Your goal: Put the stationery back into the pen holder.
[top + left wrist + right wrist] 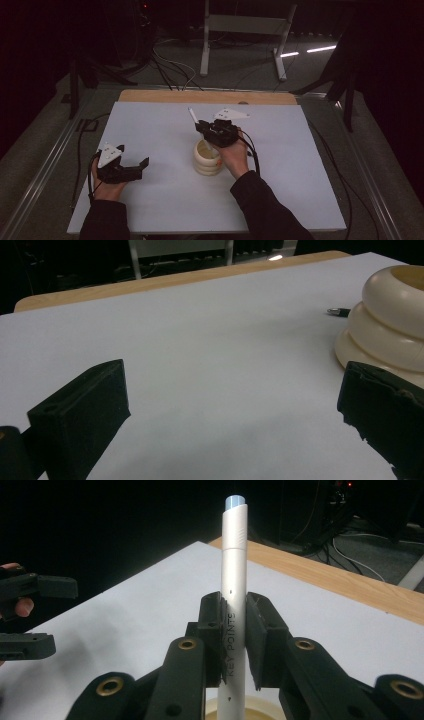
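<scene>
This looks like a lab or a recording room, not a home. The room is dark, and the light falls mostly on the tabletop (150, 200), which is covered with a plain white sheet over a wooden board (205, 96). Around it run metal rails (40, 175), like a frame. On the grey floor behind lie many loose cables (170, 67), and there stands a white metal stand (245, 30) with two legs. Dark tripod legs (345, 85) stand at the sides. A small red light (145, 6) glows on equipment in the back. The person wears dark sleeves (265, 210).
</scene>
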### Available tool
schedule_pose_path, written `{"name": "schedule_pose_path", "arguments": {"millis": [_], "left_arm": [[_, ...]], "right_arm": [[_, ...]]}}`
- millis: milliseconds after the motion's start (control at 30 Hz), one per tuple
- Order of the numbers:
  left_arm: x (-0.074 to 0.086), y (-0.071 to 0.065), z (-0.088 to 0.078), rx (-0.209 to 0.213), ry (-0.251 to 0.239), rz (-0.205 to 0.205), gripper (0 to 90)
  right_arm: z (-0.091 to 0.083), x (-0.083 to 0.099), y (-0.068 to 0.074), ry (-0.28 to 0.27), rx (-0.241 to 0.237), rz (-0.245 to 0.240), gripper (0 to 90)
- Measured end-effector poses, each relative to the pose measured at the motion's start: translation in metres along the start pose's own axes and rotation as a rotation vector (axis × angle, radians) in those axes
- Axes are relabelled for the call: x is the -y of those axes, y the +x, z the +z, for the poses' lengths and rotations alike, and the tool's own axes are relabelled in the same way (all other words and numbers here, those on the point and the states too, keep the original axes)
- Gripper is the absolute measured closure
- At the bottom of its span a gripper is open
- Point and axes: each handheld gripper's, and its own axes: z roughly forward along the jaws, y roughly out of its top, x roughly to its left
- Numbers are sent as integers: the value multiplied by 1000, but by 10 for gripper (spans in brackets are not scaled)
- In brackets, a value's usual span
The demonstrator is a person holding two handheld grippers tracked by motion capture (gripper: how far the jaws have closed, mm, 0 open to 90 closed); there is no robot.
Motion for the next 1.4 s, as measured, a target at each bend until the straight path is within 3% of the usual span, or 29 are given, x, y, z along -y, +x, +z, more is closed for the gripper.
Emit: {"name": "schedule_pose_path", "arguments": {"millis": [467,1133,1400], "left_arm": [[0,0,0,1,1,0,5],[0,0,0,0,1,1,5],[0,-1,1,0,3,1,5]], "right_arm": [[5,13,0,33,-12,6,780],[-2,17,-2,34,-13,1,777],[-6,15,-5,24,-2,-7,678]]}}
